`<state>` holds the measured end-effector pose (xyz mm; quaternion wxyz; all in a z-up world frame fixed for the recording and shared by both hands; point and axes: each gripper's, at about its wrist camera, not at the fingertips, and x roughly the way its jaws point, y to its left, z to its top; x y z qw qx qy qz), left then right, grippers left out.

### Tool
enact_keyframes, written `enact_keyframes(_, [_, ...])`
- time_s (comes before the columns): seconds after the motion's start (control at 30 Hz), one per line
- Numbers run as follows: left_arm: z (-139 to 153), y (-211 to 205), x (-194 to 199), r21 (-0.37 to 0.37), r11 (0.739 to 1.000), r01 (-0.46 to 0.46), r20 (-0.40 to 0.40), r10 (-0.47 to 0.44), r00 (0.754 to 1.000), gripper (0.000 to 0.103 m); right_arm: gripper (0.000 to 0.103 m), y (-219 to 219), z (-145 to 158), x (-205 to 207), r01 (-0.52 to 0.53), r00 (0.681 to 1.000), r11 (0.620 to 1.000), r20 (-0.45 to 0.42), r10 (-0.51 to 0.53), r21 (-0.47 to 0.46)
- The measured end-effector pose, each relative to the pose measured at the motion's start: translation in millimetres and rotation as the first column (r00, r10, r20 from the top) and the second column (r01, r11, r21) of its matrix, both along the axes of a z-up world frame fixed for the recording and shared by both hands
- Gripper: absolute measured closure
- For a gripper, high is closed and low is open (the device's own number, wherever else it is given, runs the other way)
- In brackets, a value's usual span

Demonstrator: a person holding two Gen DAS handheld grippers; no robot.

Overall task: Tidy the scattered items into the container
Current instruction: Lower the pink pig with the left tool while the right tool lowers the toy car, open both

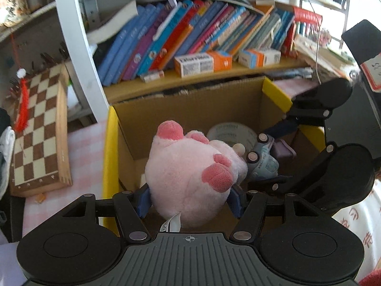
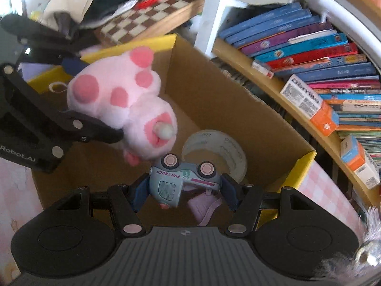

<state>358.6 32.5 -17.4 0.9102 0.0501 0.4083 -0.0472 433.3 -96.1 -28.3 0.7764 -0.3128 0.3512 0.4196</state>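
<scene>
The toy truck [image 2: 184, 182] lies wheels-up, its long axis crosswise between the right gripper [image 2: 182, 191] fingers [image 2: 139, 194], which clamp its ends above the cardboard box [image 2: 214, 100]. The plush pig [image 1: 190, 174], pink with darker feet, points its feet up and away, squeezed at the sides by the left gripper [image 1: 190, 199] over the same box. Inside the box sit a tape roll [image 2: 221, 152] and a lilac pouch [image 2: 204, 207].

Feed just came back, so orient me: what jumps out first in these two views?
A pink plush toy, gripped in the left claw, hangs over the open cardboard box. Beside it the right claw holds a blue toy truck on its side above a tape roll in the box.
</scene>
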Motion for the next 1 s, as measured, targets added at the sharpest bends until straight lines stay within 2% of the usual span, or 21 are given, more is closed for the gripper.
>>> enact_keyframes(0.27, [-8,-5,4,0.038,0.999,0.010,-0.034,-0.009,0.999,0.038,0.042,6,-1,-2,-0.057,0.998,0.998,-0.028,0.056,-0.038])
enact_keyframes(0.4, [-8,-8,5,0.058,0.998,0.013,-0.042,-0.010,0.999,0.032,0.041,6,0,-2,-0.050,0.998,0.998,-0.031,0.049,-0.030])
enact_keyframes(0.43, [-8,-9,5,0.064,0.998,0.014,-0.045,-0.011,0.999,0.030,0.033,5,1,-2,-0.045,0.999,0.999,-0.026,0.045,-0.025])
enact_keyframes(0.47, [-7,-10,4,0.074,0.997,0.009,-0.039,-0.006,0.999,0.029,0.030,5,2,-2,-0.041,0.999,0.999,-0.022,0.040,-0.020])
enact_keyframes(0.53, [-2,-11,1,0.096,0.995,-0.001,-0.016,0.003,1.000,0.023,0.024,4,4,-2,-0.031,0.999,0.999,-0.012,0.031,-0.010])
enact_keyframes(0.63, [11,-10,-7,0.086,0.996,-0.001,0.031,-0.002,1.000,0.021,0.019,0,10,-3,-0.013,1.000,1.000,0.000,0.013,0.010])
enact_keyframes(1.0, [55,-9,-47,0.051,0.998,-0.038,0.186,0.028,0.982,0.020,0.014,-31,57,-31,0.058,0.996,0.984,0.053,-0.068,0.169])
